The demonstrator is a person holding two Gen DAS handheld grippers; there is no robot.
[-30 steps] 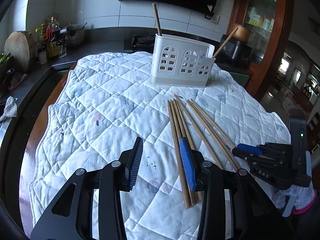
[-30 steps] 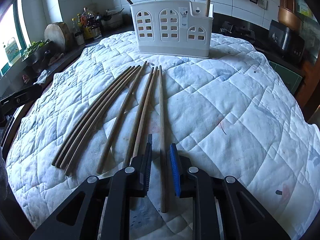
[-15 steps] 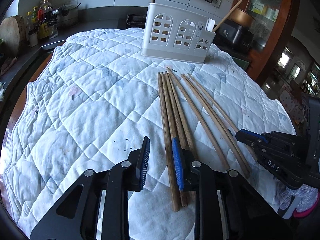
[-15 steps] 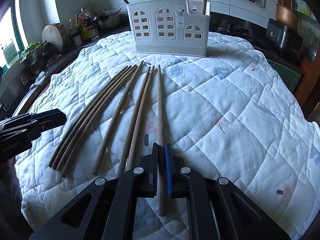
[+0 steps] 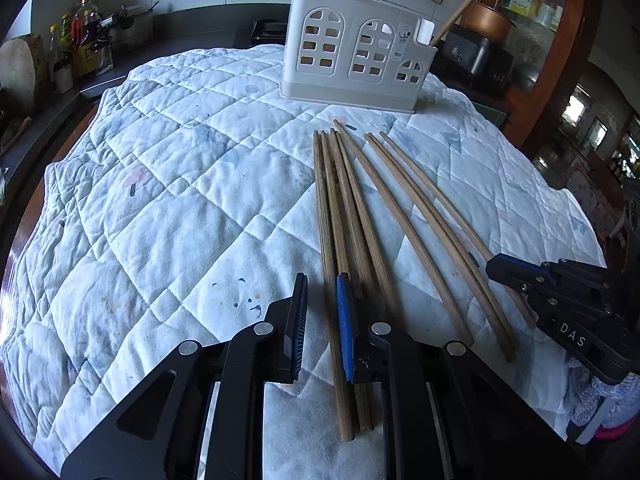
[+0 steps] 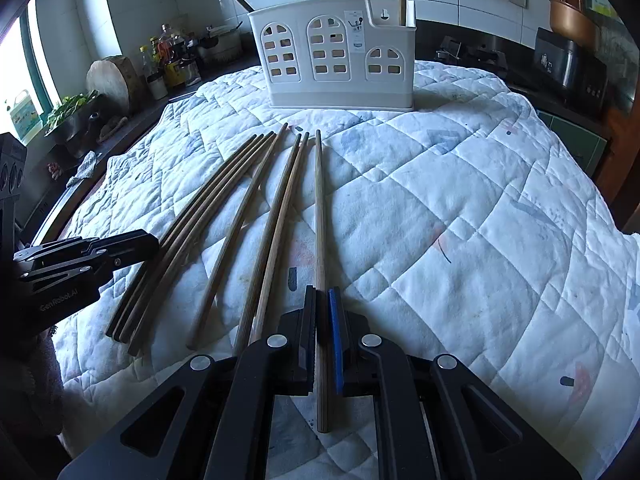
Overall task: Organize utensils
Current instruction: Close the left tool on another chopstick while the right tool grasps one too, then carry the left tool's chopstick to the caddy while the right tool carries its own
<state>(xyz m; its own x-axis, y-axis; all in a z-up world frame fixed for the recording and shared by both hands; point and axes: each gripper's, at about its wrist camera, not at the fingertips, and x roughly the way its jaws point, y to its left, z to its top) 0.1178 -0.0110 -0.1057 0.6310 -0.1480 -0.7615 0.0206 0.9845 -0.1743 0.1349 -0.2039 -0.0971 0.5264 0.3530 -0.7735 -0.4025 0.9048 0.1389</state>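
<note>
Several long wooden chopsticks (image 5: 404, 220) lie side by side on a white quilted cloth (image 5: 180, 200). Behind them stands a white utensil holder (image 5: 356, 60) with two chopsticks upright in it. My left gripper (image 5: 321, 280) sits low over the near end of the leftmost chopstick (image 5: 324, 208). Its jaws are closing; the stick lies between them against the blue right pad, with a gap to the left pad. My right gripper (image 6: 322, 290) is shut on the rightmost chopstick (image 6: 319, 200), which still rests on the cloth. Each gripper also shows in the other's view: the right gripper (image 5: 496, 270) and the left gripper (image 6: 152, 242).
A dark counter on the left carries bottles (image 6: 168, 60), a round wooden block (image 6: 110, 80) and greens by a window. A dark appliance (image 6: 568, 64) stands on the right, beyond the quilt's edge. The holder (image 6: 332, 64) sits near the quilt's far edge.
My left gripper came down and in over the leftmost chopstick, and its jaws narrowed a lot. My right gripper closed onto the rightmost chopstick and stayed where it was.
</note>
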